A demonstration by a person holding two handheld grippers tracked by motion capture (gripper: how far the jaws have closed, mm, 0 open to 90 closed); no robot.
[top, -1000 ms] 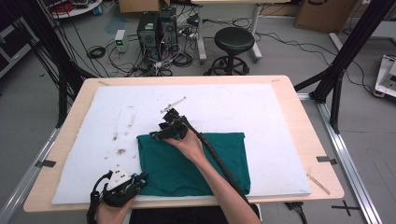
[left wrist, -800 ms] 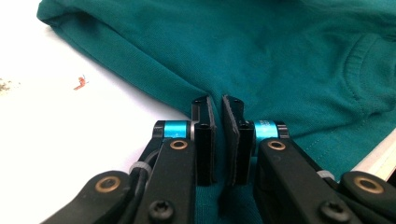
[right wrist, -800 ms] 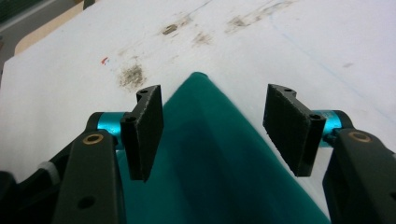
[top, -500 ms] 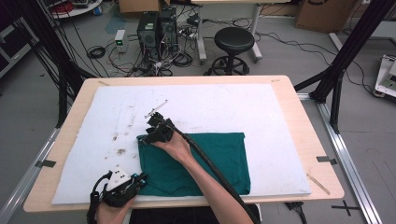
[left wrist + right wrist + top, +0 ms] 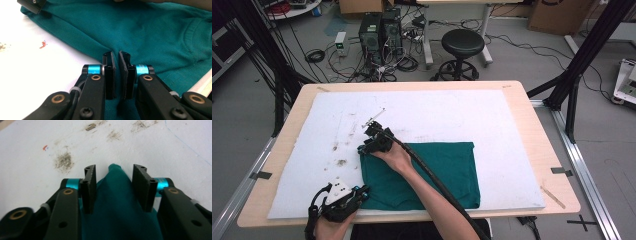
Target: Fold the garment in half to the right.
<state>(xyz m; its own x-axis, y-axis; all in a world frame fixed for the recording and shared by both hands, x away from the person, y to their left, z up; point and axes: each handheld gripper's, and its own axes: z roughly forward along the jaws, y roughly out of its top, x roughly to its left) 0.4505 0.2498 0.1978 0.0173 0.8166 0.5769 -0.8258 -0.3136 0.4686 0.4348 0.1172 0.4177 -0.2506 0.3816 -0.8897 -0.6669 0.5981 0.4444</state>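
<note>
A teal shirt [image 5: 437, 170] lies folded flat on the white mat [image 5: 472, 115]. My right gripper [image 5: 363, 149] is at the shirt's far left corner, pointing left. In the right gripper view, the gripper [image 5: 114, 170] stands open with that corner of the shirt [image 5: 117, 207] bunched up between the jaws. My left gripper [image 5: 361, 193] is at the near left corner of the shirt. Seen from the left gripper view, this gripper [image 5: 115, 55] has its jaws nearly together on a fold of the shirt [image 5: 150, 30].
Brown stains [image 5: 341, 162] mark the mat just left of the shirt, and a thin light object [image 5: 374, 119] lies behind the right gripper. The wooden table [image 5: 547, 145] edges the mat. A stool [image 5: 464, 45] and computer cases [image 5: 379, 30] stand on the floor beyond.
My right hand has slid left along the shirt's far edge to its left corner. The left gripper has stayed at the near corner.
</note>
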